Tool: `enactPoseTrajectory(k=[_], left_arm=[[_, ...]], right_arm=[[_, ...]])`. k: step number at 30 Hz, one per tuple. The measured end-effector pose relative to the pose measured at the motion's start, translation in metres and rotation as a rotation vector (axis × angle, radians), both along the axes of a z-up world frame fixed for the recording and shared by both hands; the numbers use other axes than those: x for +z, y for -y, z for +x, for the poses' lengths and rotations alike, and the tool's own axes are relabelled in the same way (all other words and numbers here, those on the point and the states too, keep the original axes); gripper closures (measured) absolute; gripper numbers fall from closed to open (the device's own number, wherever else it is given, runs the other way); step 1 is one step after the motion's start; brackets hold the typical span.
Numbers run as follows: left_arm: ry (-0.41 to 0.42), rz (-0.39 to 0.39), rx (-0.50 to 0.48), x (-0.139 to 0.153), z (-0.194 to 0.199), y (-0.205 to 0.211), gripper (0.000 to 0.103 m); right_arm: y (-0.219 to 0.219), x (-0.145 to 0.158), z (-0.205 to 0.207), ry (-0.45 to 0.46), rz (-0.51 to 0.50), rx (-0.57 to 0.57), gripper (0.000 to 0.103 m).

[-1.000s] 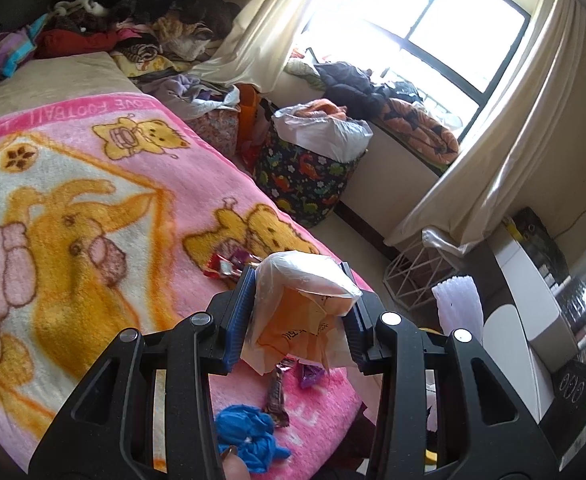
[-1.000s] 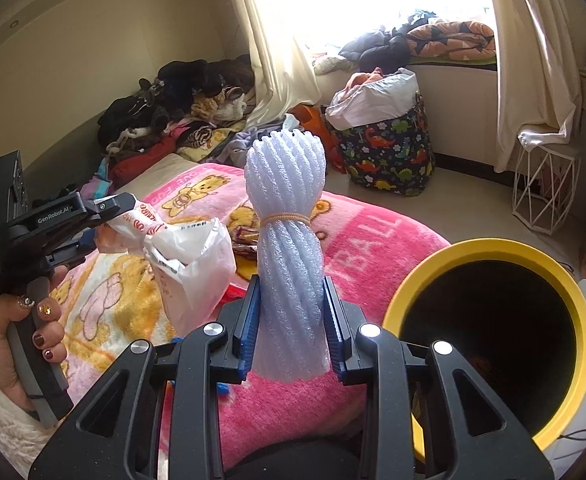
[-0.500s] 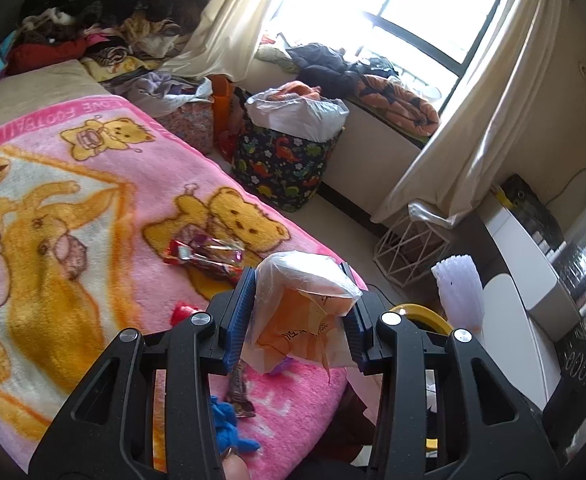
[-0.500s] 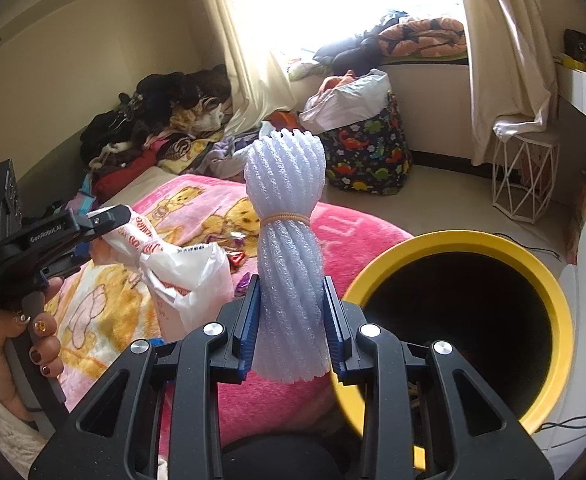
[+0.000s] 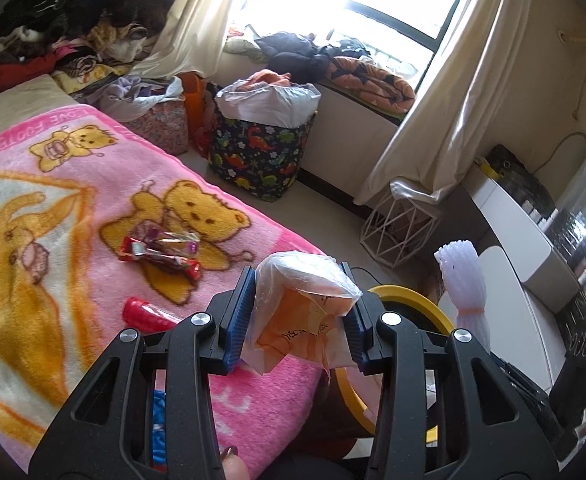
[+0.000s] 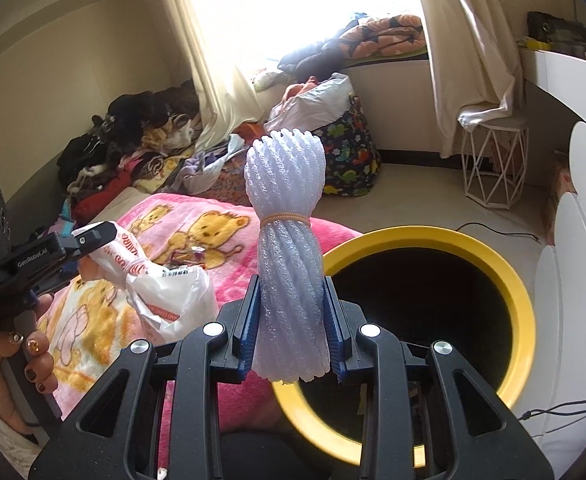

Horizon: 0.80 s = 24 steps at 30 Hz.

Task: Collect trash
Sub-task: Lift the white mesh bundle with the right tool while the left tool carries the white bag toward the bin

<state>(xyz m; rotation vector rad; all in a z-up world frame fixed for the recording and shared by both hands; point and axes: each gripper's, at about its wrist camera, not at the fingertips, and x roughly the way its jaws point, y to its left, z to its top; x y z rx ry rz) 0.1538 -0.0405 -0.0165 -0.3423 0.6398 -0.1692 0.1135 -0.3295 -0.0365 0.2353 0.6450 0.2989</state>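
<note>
**A:** Starting with the left wrist view: the left gripper is clamping a crinkly plastic bag between its blue ribbed fingers. The bag is see-through on top with something orange inside, and there's print on it I can't read. It's bunching upward, no real long axis. Below it, the pink fuzzy bear blanket is covering the bed, with shiny candy wrappers and a red wrapper lying on it. A blue scrap is mostly hiding behind the gripper frame. Only an arc of the yellow bin is showing.

**B:** And the right wrist view?

**A:** There the right gripper is squeezing a white foam net bundle, the ridged mesh kind, cinched with a tan rubber band. Its long axis is standing straight up along the fingers, flared end on top, bottom end sitting over the near rim of the yellow bin. The bin's inside is just black, so I can't tell what's in it. Off to the left, the left gripper is holding the plastic bag out sideways above the blanket, with a hand with painted nails wrapping the handle, partly cut off by the edge.
</note>
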Motion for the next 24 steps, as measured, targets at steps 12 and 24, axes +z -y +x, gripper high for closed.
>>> enactPoseTrajectory(k=[12, 24], left_arm=[[-0.014, 0.024, -0.050, -0.006, 0.003, 0.033, 0.069], [-0.021, 0.052, -0.102, -0.010, 0.005, 0.066, 0.069]], right_arm=[[0.035, -0.008, 0.000, -0.014, 0.022, -0.080, 0.075], [0.062, -0.014, -0.002, -0.029, 0.031, -0.151, 0.075]])
